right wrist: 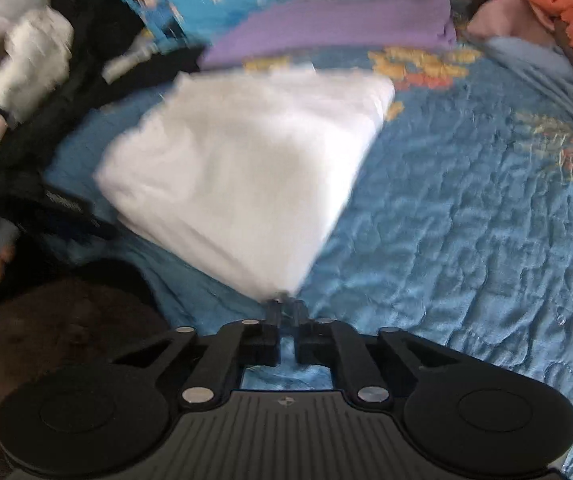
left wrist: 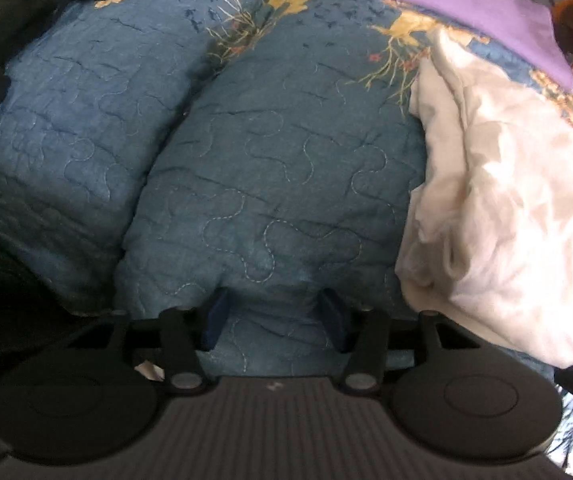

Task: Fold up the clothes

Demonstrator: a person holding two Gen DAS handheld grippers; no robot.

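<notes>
Item: white garment (right wrist: 238, 168), lying partly folded on the blue quilted bed (right wrist: 466, 240), centre-left of the right wrist frame and at the right edge of the left wrist frame. My right hand-held gripper (right wrist: 285, 309) is clenched on its near corner, low centre; my left hand-held gripper (left wrist: 274, 316) is released, jaws apart over bare quilt. Step in hand, as I judge it: carrying that corner across for a fold; next I must lay it squarely and release.
</notes>
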